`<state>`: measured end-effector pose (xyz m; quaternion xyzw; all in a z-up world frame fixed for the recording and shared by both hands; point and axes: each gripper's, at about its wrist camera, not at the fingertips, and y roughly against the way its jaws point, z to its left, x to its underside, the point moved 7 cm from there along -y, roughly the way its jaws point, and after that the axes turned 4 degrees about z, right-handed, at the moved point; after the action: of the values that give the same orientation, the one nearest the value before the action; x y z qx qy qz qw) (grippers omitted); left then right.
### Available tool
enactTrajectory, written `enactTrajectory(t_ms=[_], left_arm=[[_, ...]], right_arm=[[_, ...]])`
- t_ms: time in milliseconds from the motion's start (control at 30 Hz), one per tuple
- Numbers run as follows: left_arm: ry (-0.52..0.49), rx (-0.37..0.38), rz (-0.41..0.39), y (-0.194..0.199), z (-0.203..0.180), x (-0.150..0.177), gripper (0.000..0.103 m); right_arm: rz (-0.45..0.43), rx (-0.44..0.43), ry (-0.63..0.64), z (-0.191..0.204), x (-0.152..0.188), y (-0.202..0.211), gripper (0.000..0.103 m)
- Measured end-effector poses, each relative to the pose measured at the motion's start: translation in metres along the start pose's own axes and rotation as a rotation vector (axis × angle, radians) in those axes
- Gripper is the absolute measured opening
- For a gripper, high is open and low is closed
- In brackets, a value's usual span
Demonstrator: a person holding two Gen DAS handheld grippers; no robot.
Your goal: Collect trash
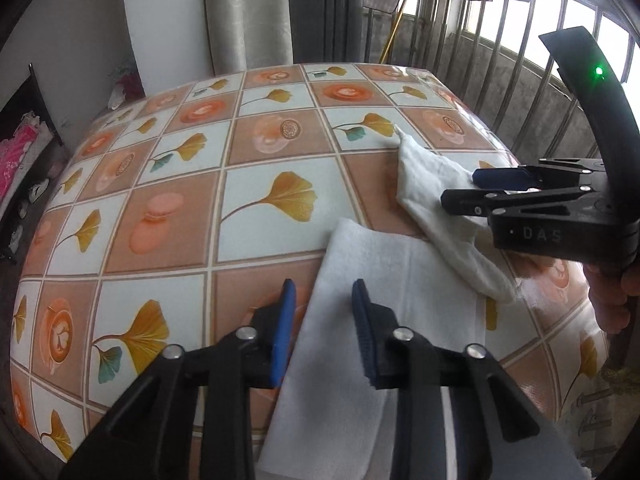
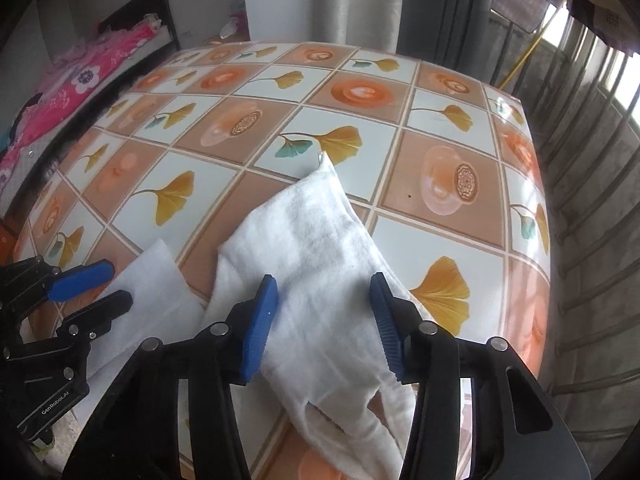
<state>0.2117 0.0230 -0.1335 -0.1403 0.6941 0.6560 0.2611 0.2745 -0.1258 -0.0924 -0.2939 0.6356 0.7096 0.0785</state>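
Lying on the tiled-pattern desk (image 1: 248, 216): flat white sheet (image 1: 384, 280) and crumpled white cloth (image 2: 316, 264) — overlapping. Left tool (image 1: 324, 332) open astride the sheet's edge; right tool (image 2: 324, 324) open over the cloth — nothing gripped.

Two cloths on the table (image 1: 248, 216): flat folded cloth (image 1: 384, 280) at the near edge under the left gripper (image 1: 324, 332), crumpled cloth (image 2: 312, 240) just right of it, overlapping its corner, under the right gripper (image 2: 324, 328); railing (image 1: 500, 48) behind and right of the table.
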Motion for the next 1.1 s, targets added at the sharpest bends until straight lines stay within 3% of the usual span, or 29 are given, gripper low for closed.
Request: enactTrajectory(t_ms=[200,367,667,1100], left_arm=[[-0.011,0.045,-0.017,0.000,-0.006,0.000,0.002],[0.038,0.106,-0.020,0.000,-0.003,0.000,0.000],[0.118,0.162,-0.085,0.024,0.007,-0.007,0.000],[0.105,0.168,-0.192,0.070,-0.003,-0.026,0.000]], right_arm=[[0.000,0.014,-0.029,-0.007,0.000,0.003,0.022],[-0.003,-0.007,-0.089,-0.015,0.004,0.006,0.006],[-0.048,-0.068,-0.201,-0.033,0.013,0.027,0.004],[-0.153,-0.144,-0.305,-0.049,0.015,0.073,0.004]])
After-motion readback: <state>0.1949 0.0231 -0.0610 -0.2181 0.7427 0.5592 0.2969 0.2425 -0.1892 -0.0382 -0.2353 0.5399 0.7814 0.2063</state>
